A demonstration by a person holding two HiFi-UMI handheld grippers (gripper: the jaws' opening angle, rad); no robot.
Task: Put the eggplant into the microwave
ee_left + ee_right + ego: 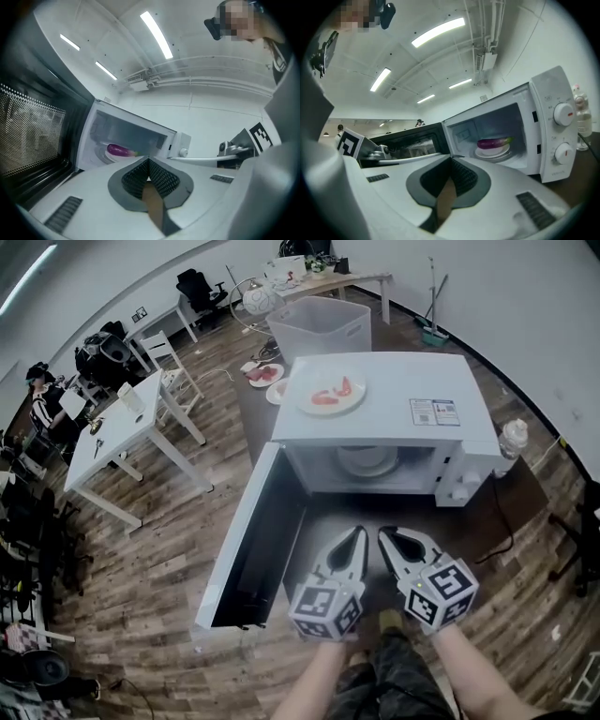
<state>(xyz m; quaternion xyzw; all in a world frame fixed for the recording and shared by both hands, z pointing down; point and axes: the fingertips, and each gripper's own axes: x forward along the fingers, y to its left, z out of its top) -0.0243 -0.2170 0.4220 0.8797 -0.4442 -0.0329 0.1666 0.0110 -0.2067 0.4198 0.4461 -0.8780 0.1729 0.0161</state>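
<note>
The purple eggplant (493, 142) lies on a white plate (492, 152) inside the white microwave (412, 381). It also shows in the left gripper view as the eggplant (118, 150) deep in the cavity. The microwave door (253, 549) hangs wide open to the left. My left gripper (360, 532) and right gripper (383, 532) sit side by side just in front of the opening. Both are shut, with nothing between the jaws. The left gripper (148, 160) and right gripper (451, 158) point at the cavity, clear of the eggplant.
A plate of red food (330, 393) rests on top of the microwave. A water bottle (512, 439) stands at its right side. A clear plastic bin (320, 326) sits behind it. A white table (122, 427) and chairs stand at the far left.
</note>
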